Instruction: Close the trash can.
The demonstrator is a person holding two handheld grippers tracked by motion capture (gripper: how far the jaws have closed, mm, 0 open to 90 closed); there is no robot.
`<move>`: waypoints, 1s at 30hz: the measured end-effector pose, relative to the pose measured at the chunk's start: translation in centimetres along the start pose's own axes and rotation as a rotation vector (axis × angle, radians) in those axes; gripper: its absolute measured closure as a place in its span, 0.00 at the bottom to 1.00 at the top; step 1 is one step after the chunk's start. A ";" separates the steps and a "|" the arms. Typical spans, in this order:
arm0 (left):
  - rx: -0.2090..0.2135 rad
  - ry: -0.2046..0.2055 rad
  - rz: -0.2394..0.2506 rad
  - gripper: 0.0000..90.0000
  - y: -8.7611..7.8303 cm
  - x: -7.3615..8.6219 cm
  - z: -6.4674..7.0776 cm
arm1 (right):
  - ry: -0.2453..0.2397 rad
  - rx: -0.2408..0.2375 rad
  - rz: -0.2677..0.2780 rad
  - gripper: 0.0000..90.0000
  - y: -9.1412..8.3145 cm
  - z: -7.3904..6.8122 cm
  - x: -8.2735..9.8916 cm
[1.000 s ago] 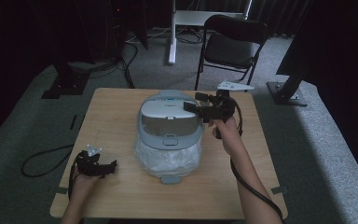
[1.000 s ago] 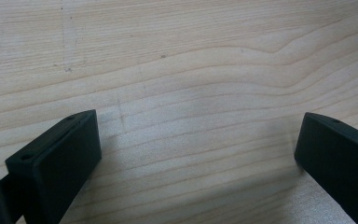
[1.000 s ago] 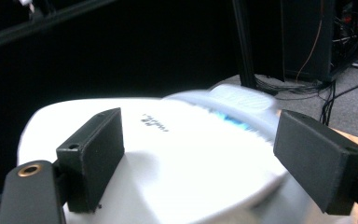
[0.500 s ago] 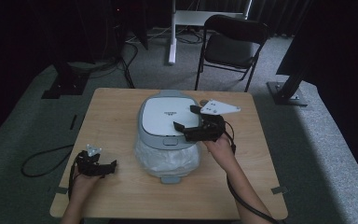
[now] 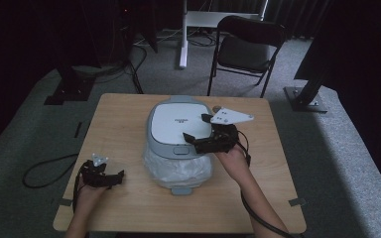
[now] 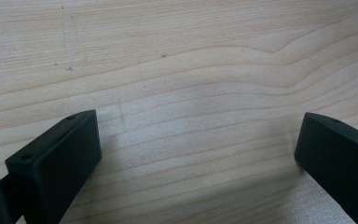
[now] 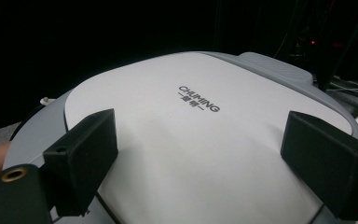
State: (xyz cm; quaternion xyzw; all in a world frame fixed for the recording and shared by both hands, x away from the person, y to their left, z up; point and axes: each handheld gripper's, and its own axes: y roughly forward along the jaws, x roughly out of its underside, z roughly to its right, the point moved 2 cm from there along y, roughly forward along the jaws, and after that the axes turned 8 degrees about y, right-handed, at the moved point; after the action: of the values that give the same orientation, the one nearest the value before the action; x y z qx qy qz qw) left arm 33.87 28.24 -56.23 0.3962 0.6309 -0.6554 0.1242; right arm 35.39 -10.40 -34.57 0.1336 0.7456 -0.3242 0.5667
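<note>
One legible marking is found. The flat, pale grey-white plastic lid [image 7: 205, 140] of the rounded grey appliance carries the brand name "CHUMING" in dark capital letters, printed near the lid's centre in the right gripper view. Directly beneath it runs a second, shorter line of small characters set between two dashes; these are too small to read. In the high view the same lid [image 5: 178, 121] shows this marking only as a small dark smudge at its centre, not legible. The light wooden table top [image 6: 177, 70] bears no lettering.
</note>
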 end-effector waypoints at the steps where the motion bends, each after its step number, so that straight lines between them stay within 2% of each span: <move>1: 0.000 0.000 0.000 0.01 0.0 0.0 0.0 | 0.000 0.000 0.000 0.12 0.0 0.0 0.0; 11: 0.000 0.000 0.000 0.01 0.0 0.0 0.0 | 0.004 0.011 0.020 0.12 -0.1 -0.3 0.4; 14: 0.000 0.000 0.000 0.01 0.0 0.0 0.0 | -0.004 0.014 0.008 0.12 -0.1 -0.5 0.3; 15: 0.000 0.000 0.000 0.01 0.0 0.0 0.0 | -0.024 0.032 -0.008 0.12 0.0 -0.6 0.4; 18: 0.000 0.000 0.000 0.01 0.0 0.0 0.0 | -0.019 0.040 0.022 0.12 0.0 -0.7 0.6; 21: 0.000 0.000 0.000 0.01 0.0 0.0 0.0 | -0.019 0.034 0.022 0.12 -0.1 -0.5 0.6; 27: 0.000 0.000 0.000 0.01 0.0 0.0 0.0 | -0.011 0.038 0.061 0.12 -0.4 -0.2 0.9; 30: 0.000 0.000 0.000 0.01 0.0 0.0 0.0 | -0.020 0.064 0.082 0.12 -0.9 0.0 1.0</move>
State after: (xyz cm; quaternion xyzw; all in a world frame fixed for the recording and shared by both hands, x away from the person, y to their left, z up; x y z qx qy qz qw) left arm 33.86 28.24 -56.23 0.3960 0.6310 -0.6554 0.1242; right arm 34.61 -11.23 -35.22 0.1789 0.7228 -0.3259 0.5825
